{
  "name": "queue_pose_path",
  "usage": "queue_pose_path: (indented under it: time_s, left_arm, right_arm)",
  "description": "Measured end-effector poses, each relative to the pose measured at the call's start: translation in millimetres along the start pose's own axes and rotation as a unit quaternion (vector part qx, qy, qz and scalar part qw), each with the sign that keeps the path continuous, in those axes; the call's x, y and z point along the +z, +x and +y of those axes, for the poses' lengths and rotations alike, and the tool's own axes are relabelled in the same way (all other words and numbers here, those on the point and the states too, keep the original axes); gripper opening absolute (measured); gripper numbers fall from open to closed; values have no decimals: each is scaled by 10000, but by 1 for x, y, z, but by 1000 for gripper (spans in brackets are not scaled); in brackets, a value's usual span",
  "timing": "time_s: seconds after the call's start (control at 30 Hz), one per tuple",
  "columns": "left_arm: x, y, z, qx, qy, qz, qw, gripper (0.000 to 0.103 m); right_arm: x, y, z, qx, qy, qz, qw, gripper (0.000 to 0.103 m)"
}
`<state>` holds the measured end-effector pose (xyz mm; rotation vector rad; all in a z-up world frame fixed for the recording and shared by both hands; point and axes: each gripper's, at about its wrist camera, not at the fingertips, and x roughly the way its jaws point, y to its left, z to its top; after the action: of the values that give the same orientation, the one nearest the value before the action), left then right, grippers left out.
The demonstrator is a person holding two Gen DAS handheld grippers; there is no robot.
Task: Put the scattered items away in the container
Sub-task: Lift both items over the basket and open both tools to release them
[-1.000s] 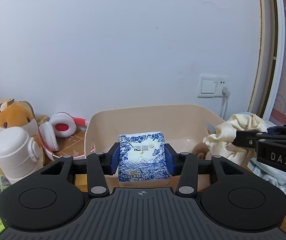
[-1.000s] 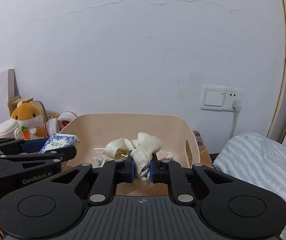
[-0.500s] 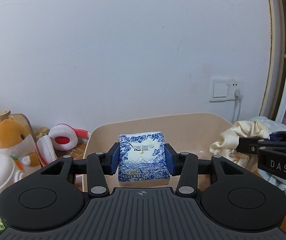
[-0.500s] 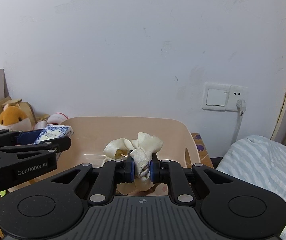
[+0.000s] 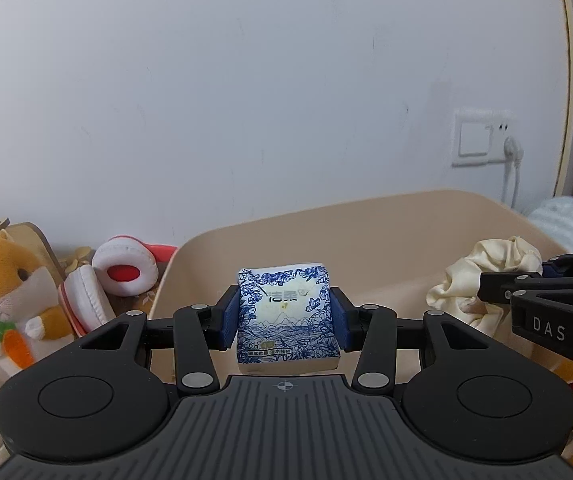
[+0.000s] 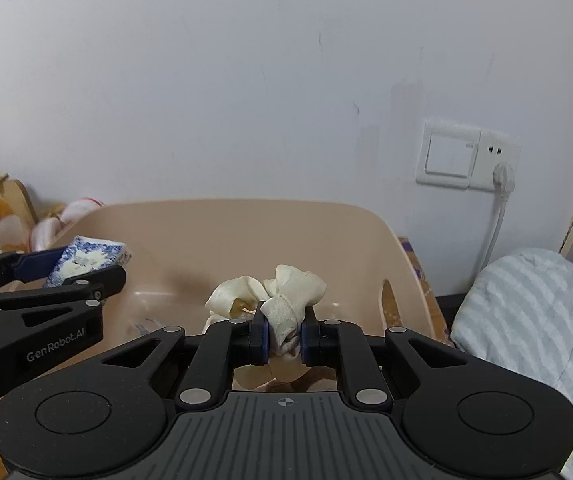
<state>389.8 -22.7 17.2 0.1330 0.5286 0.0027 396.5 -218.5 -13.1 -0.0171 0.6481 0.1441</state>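
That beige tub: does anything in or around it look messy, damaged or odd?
Nothing stands out. The beige tub looks intact and upright; the tissue pack and cream cloth are each held over it by a hand-held gripper, not spilled.

Both wrist cameras look forward over their own fingers, close above the near rim of a beige tub (image 5: 386, 220) (image 6: 246, 220) toward a white wall. The left view sits left of the right; each catches the other gripper (image 5: 542, 292) (image 6: 82, 276) at frame edge. Both share the tub and wall switch (image 5: 476, 140) (image 6: 448, 158).
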Motion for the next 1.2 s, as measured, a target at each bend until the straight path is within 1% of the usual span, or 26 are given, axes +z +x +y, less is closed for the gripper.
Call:
queue_pose_path:
  time_s: [0.17,0.4,0.6,0.63,0.67,0.73,0.83,0.93,1.0,1.03,1.13,1.2]
  left_arm:
    - [-6,17,0,64,27,199,9998,47]
    - [-8,28,-1,-37,52,506,9987,47]
    - [-11,36,5,-170,-111,898,9958,47]
    - [-11,36,5,-186,-120,936,9954,47]
    - [-12,37,6,-215,-131,987,9948,47]
    - [-14,38,8,-260,-192,1037,9941,48]
    - [-16,37,16,-321,-363,1067,9931,48]
    - [-16,33,16,-371,-374,1056,9930,51]
    - [-13,26,10,-362,-292,967,9942,59]
    - [-12,22,9,-355,-254,931,9947,61]
    - [-11,13,4,-324,-135,833,9959,72]
    - [-10,6,2,-255,-76,727,9970,74]
  right_arm:
    - [-4,16,1,-64,-129,154,9998,13]
    - [-4,25,4,-122,-251,263,9993,13]
    - [0,33,3,-205,-365,349,9985,14]
    - [0,33,4,-220,-383,358,9984,19]
    - [0,33,4,-238,-402,366,9982,28]
    - [-1,32,5,-280,-429,357,9981,35]
    - [-3,27,6,-327,-463,318,9979,37]
    - [-3,21,6,-334,-463,254,9980,46]
    - [-2,15,6,-363,-460,193,9981,51]
    - [-1,12,6,-372,-461,158,9981,54]
    - [0,3,8,-398,-493,84,9980,57]
    - [-1,-4,9,-415,-518,44,9978,58]
